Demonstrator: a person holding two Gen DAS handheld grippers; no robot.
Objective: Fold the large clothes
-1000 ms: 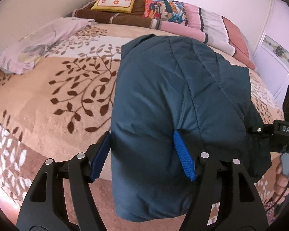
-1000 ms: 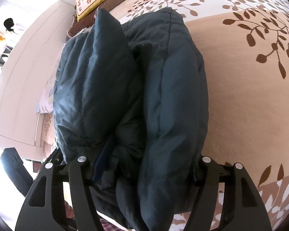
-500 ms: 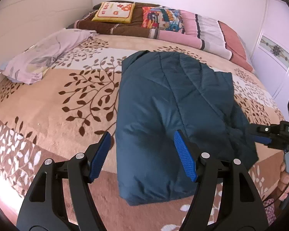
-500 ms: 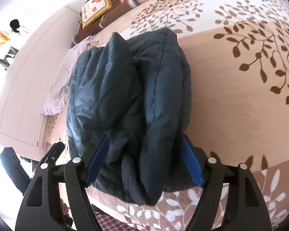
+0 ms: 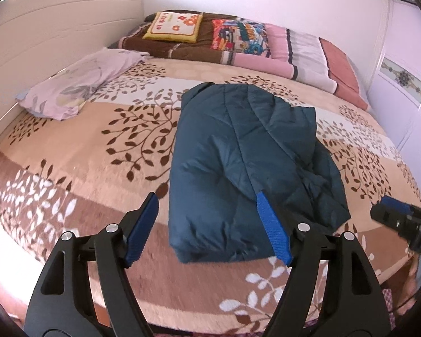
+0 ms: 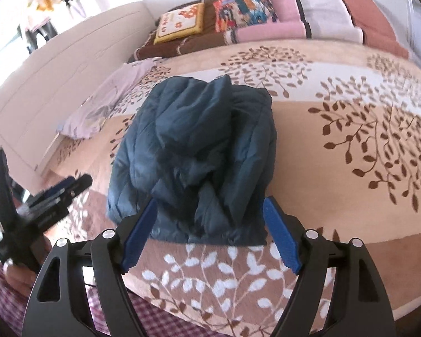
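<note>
A dark teal quilted jacket lies folded in a thick bundle on the bed, near its front edge; it also shows in the right wrist view. My left gripper is open and empty, held above and just in front of the jacket's near edge. My right gripper is open and empty, in front of the jacket's near end. The right gripper shows in the left wrist view at the right; the left gripper shows in the right wrist view at the left.
The bed has a beige and brown leaf-patterned blanket. A lilac cloth lies at the left by the white headboard. Pillows and folded blankets line the far end. A white wardrobe stands at the right.
Both grippers have let go of the jacket and pulled back from it. The jacket now rests folded on the bed, farther from both cameras.
</note>
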